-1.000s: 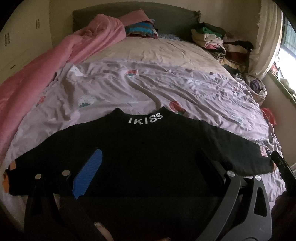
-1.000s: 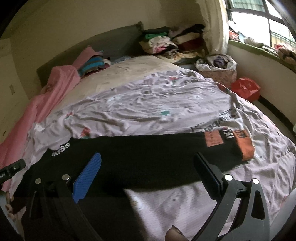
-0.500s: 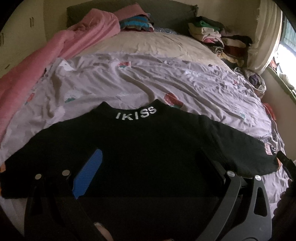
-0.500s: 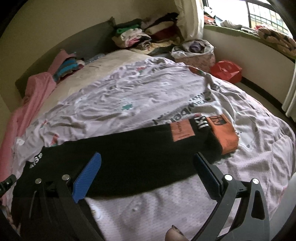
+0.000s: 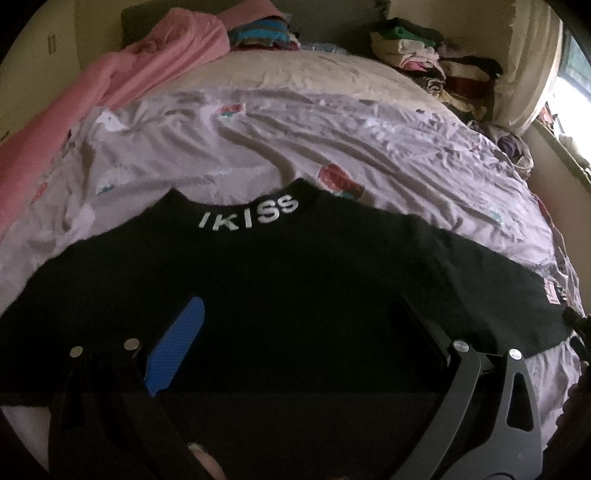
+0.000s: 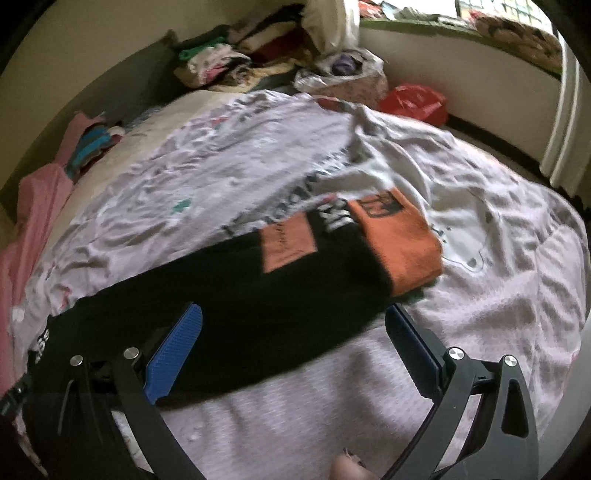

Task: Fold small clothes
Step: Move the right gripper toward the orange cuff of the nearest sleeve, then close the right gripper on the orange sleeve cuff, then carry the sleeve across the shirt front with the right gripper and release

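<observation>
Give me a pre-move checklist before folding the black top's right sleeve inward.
1. Black top spread flat on the bedsheet: ok.
2. Collar lettering faces up, away from the person: ok.
3. Right sleeve stretched out, orange cuff in view: ok.
4. Right claw open, nothing gripped: ok.
5. Left claw open over the body: ok.
6. Left cuff: out of frame, cannot tell.

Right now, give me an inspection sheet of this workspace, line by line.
Surface: bed with a rumpled lilac sheet.
Job's things: black top spread flat, collar away from the camera, orange cuff on its sleeve.
Clutter: pink blanket; clothes pile by the headboard; red bag on the floor.
Grippers: left gripper and right gripper both open, holding nothing.
Cables: nothing seen.
Surroundings: window, cream walls.
</observation>
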Demonstrator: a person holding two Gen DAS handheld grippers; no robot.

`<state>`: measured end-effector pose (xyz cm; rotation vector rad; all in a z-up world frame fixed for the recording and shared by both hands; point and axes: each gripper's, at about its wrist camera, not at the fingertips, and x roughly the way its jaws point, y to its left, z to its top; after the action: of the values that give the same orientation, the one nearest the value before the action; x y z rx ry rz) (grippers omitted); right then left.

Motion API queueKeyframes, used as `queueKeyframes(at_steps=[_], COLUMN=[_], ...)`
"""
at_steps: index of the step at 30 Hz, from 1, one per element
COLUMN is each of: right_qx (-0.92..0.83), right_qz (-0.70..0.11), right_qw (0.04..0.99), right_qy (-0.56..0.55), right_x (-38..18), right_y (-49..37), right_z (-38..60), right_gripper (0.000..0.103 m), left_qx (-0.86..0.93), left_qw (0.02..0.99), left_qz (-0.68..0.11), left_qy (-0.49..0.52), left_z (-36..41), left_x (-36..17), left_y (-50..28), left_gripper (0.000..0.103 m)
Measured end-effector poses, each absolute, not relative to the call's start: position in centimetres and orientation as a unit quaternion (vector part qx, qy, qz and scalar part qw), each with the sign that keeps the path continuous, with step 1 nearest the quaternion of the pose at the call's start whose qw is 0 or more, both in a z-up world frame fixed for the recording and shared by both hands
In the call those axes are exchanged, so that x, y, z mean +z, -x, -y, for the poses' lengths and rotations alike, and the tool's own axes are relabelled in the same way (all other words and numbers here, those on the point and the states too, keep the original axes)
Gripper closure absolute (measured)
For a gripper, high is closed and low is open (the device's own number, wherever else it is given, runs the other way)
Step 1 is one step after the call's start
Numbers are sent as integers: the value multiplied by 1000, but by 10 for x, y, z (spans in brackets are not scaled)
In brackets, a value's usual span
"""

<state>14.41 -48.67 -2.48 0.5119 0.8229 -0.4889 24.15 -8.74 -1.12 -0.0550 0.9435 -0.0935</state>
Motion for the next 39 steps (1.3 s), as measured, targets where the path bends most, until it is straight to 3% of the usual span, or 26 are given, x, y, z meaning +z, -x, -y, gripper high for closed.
queueKeyframes(at_steps=[5, 11, 16, 26, 39], right_qx=[-237, -243, -231, -172, -75], right_qz=[-395, -382, -346, -273, -235], right_qw=[838, 830, 848, 905, 950], right_qy=[-292, -327, -330, -279, -193], right_x=[-39, -46, -36, 25, 94], right_y=[-144, -153, -151, -145, -160], right_z=[511, 531, 537, 500, 402], right_gripper=[5, 32, 87, 91, 91], left_qx=[-50, -45, -41, -27, -36], left_qw=[889, 889, 888, 896, 907], left_qz=[-454, -454, -455, -435, -408], left_qy=[31, 34, 54, 83, 99], left_z=[85, 73, 51, 13, -13], left_x=[-14, -13, -9, 8, 38], left_y=[-241, -246, -247, -240, -224], left_gripper=[9, 9, 9, 9, 9])
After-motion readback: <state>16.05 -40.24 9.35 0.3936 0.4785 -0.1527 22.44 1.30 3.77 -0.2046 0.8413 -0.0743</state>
